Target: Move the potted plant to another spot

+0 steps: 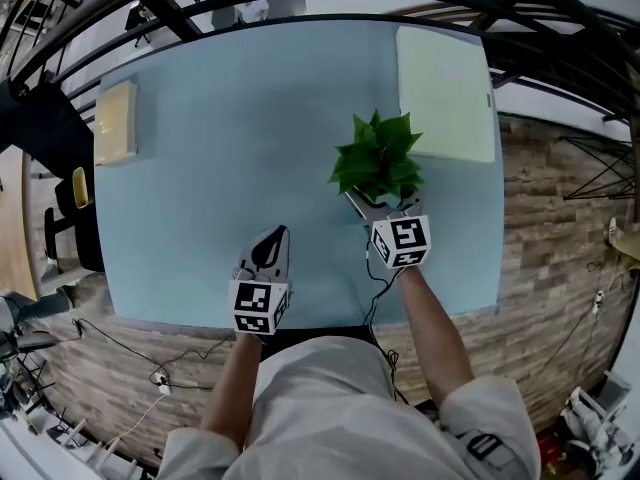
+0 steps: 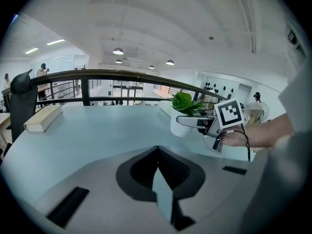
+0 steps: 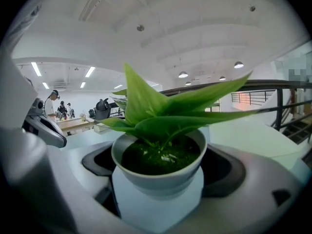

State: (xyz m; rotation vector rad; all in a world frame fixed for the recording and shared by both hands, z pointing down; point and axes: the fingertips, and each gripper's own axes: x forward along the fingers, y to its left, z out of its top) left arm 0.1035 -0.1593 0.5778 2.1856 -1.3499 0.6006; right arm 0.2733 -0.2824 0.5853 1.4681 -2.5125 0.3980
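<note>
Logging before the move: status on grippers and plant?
Left hand-held gripper shut, empty, on the table. Right hand-held gripper shut on potted plant. Pale board just beyond the plant, to its right.

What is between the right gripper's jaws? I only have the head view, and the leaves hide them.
Observer: The right gripper view shows the right gripper clamped on both sides of a white pot of dark soil.
Operator: Where on the pot?
Observer: The left gripper view shows a jaw lying along its wall, just below the rim.
Operator: And the left gripper?
Observer: Its view shows the jaws together, nothing between.
</note>
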